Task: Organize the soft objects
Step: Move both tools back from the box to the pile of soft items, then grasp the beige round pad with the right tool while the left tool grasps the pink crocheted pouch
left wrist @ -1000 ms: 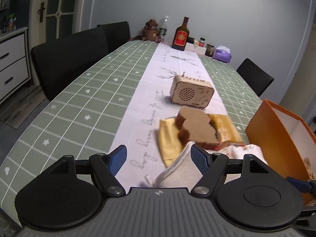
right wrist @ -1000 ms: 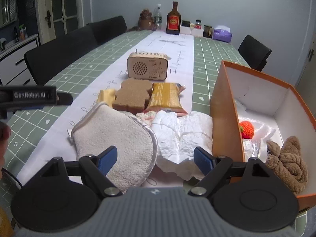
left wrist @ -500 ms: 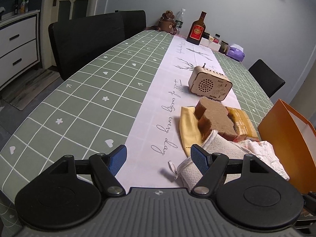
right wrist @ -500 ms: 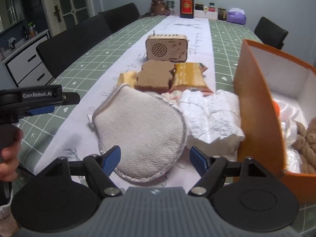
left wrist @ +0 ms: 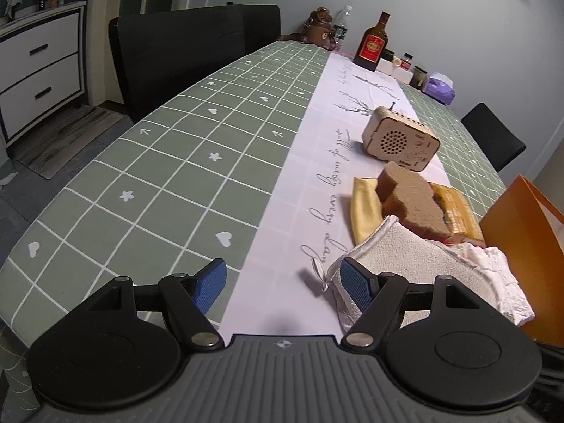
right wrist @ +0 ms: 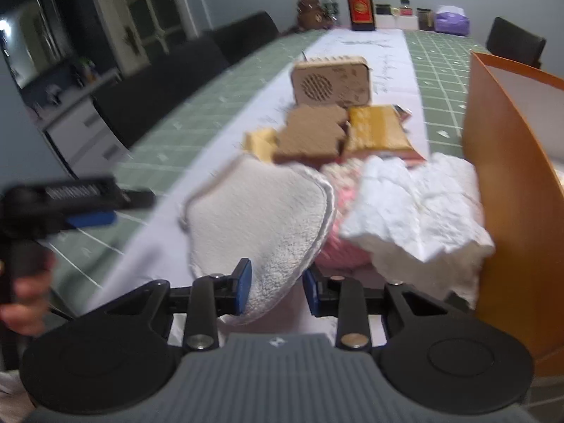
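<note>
A beige terry mitt (right wrist: 257,211) lies at the near end of a pile of soft things on the white table runner. My right gripper (right wrist: 276,282) is closing, and its blue pads press on the mitt's near rounded edge from both sides. A crumpled white cloth (right wrist: 412,211) and a pink knitted piece (right wrist: 338,246) lie right of the mitt. Behind them are a brown sponge (right wrist: 310,134), a yellow cloth (left wrist: 365,208) and a golden packet (right wrist: 377,130). My left gripper (left wrist: 282,271) hangs open over the bare runner, its right finger beside the mitt's (left wrist: 405,257) looped corner.
An orange box (right wrist: 507,176) stands open at the right, close against the white cloth. A wooden radio (right wrist: 331,79) sits behind the pile. Bottles and jars line the table's far end. Black chairs stand along the left side, with a white drawer unit beyond.
The right gripper's jaws have narrowed from wide apart onto the mitt's near edge as it sank toward the pile. The left gripper moved left and lower, still open.
</note>
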`<state>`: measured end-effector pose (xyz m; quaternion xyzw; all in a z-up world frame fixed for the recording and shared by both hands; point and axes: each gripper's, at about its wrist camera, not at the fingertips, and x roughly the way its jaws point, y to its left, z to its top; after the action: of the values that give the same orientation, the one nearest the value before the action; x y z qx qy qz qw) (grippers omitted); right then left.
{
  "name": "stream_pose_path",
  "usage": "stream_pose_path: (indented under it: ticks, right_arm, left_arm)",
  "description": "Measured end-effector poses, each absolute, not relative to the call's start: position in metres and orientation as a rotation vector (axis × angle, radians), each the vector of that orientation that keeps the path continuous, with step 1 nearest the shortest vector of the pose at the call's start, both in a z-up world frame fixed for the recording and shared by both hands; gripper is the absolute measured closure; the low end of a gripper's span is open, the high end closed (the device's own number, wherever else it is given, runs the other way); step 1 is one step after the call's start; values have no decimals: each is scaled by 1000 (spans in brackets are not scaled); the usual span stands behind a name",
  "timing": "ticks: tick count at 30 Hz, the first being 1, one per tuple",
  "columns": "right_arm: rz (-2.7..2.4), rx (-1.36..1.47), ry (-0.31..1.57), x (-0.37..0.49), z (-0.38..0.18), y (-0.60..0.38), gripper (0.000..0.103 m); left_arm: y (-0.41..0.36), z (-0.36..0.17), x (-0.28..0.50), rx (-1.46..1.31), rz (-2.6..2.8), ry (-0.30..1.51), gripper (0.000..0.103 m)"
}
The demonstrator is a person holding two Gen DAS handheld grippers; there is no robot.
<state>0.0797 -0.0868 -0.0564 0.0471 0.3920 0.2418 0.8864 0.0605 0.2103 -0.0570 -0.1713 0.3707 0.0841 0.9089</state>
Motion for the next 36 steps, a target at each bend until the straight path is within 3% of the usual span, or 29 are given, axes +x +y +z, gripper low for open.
stream_pose_path:
  ticks: [17, 19, 20, 21, 28, 36]
  right_arm:
    - [631, 218, 893, 154, -90, -43, 69]
    - [611, 183, 875, 152, -89, -39, 77]
    - [598, 163, 869, 151, -89, -38, 90]
    - [592, 153, 861, 149, -88, -38, 94]
    - [529, 92, 744, 121, -60, -57, 97]
    - [404, 109, 737, 83, -21, -116, 99]
  left_arm:
    - [221, -57, 55, -349, 228, 777, 17]
    - [222, -58, 55, -356, 238, 779, 17]
    - [223, -58, 54, -359, 239, 778, 17]
    - [223, -58, 54, -361, 239, 777, 17]
    - [213, -49, 56, -351, 219, 761, 17]
    - [176, -43, 65, -308, 147, 757, 17]
